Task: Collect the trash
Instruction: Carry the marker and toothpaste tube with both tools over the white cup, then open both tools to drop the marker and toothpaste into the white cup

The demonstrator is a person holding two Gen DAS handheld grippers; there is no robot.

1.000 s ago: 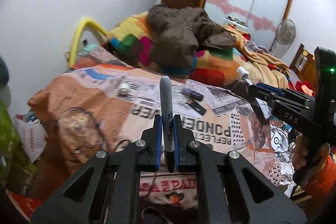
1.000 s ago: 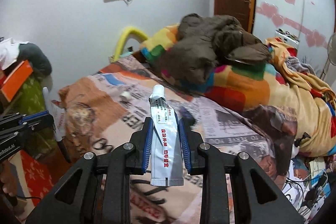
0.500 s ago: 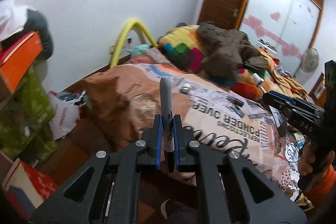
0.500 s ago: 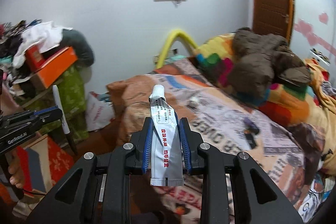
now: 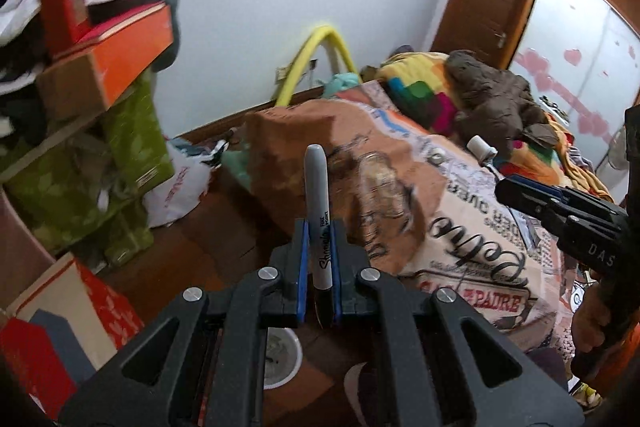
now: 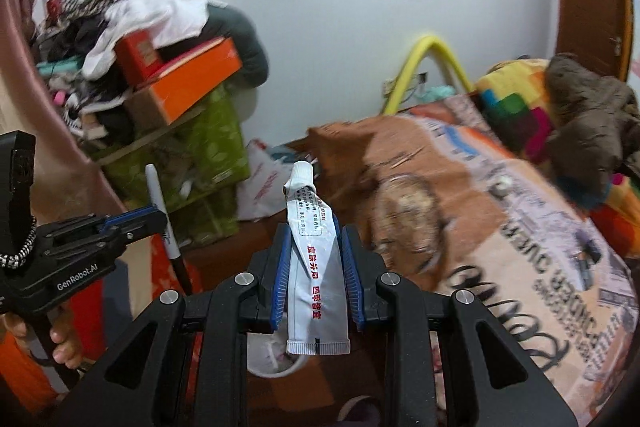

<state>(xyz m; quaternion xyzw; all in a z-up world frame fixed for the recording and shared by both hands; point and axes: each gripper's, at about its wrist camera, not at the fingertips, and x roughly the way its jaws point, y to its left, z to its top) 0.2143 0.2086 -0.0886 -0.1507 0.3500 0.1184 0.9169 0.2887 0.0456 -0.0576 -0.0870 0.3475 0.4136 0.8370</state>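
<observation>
The left gripper is clamped on a marker standing upright, cap forward; the right gripper pinches a tube lengthwise, cap forward. Below the fingers sits a white cup on open floor, the bed's edge to their right, stacked boxes left.

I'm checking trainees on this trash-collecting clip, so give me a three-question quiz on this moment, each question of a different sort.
1. True or false: the left gripper is shut on a marker.
2. Multiple choice: what does the right gripper hold? A) a spoon B) a squeezed tube with a white cap C) nothing
3. Fill in: seen below both grippers on the floor is a white ____.

Key:
1. True; the marker stands upright between the blue pads.
2. B
3. Cup, also visible in the right wrist view; its contents are too hidden to tell.
</observation>
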